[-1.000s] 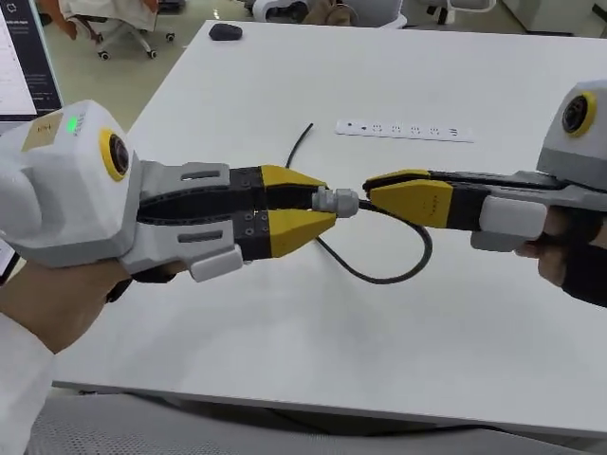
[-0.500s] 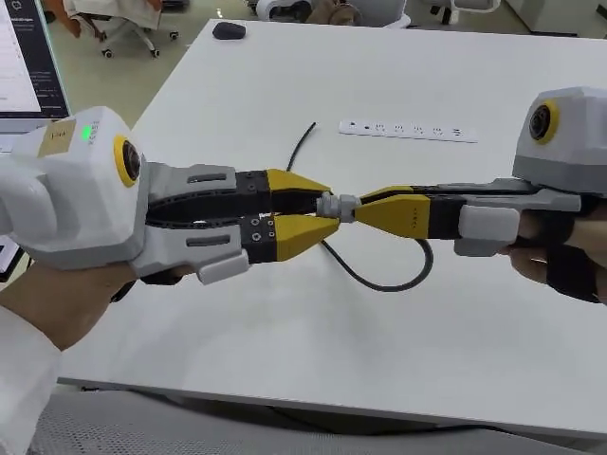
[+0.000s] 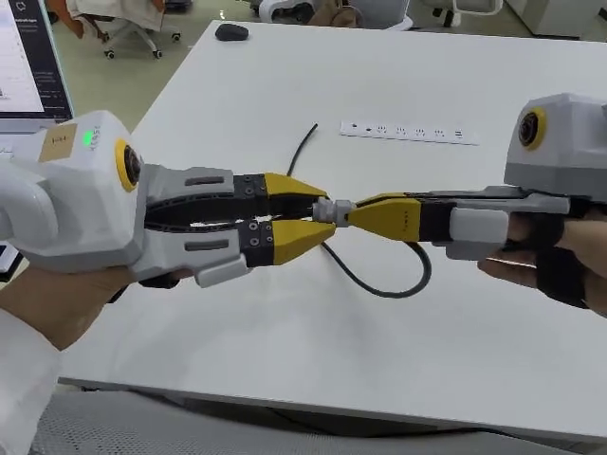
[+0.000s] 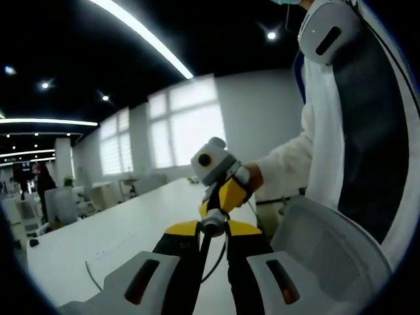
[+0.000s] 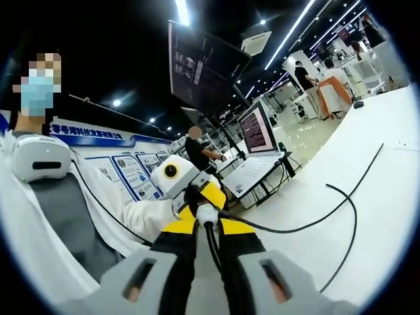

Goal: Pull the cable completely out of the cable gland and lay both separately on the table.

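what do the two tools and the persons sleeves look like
Left tool and right tool look alike: yellow wedge-shaped tips, black midsections, light grey slotted shells. The person wears a white sleeve on the left and a black glove on the right.

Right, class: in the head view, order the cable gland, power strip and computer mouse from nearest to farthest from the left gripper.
1. cable gland, clamped in the left gripper.
2. power strip, beyond, to the right.
3. computer mouse, far back, to the left.
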